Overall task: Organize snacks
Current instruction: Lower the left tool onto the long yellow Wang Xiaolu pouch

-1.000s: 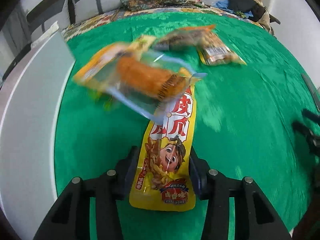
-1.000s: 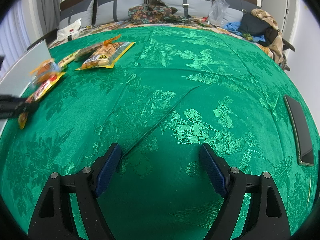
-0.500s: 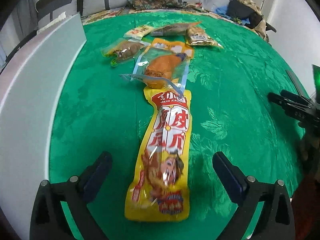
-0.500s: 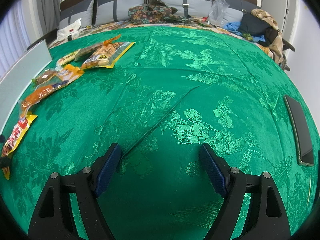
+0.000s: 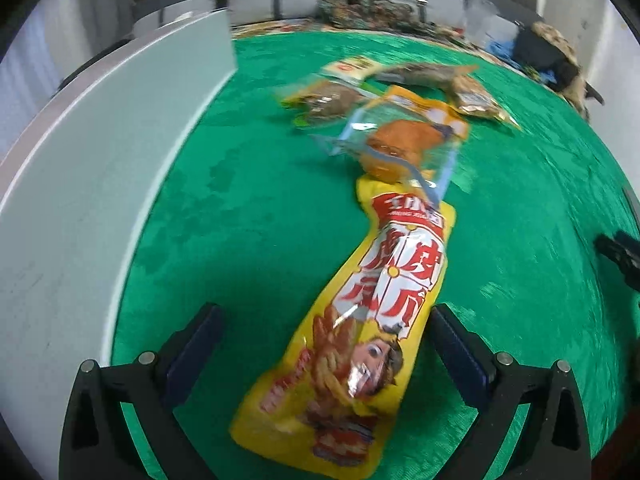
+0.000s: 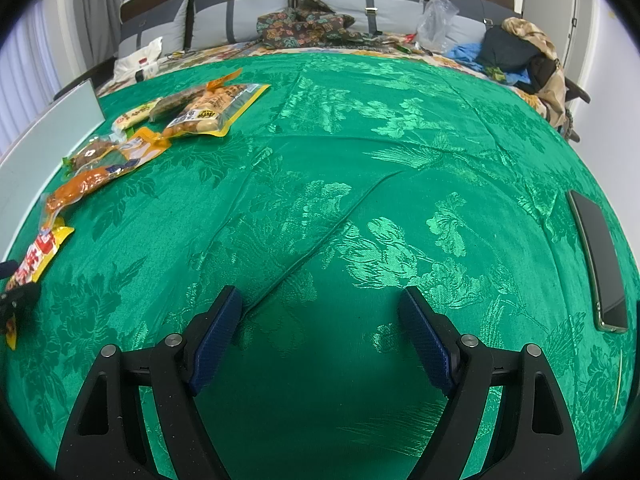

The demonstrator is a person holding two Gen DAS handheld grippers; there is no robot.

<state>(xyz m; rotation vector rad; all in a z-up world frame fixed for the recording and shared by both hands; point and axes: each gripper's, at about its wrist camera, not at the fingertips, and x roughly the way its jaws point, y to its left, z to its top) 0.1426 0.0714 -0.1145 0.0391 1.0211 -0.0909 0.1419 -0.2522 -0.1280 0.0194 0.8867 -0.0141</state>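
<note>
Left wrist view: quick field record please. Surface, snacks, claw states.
surface: green patterned bedspread
nearest snack: long yellow snack packet with red lettering and a cartoon face, lying flat between the left claw fingers, not pressed by them
next snack: clear pouch with orange contents, overlapping the yellow packet's far end
other snacks: several packets in a row beyond it, blurred
left edge: white flat panel
left claw: open
right claw: open, nothing between the fingers
</note>
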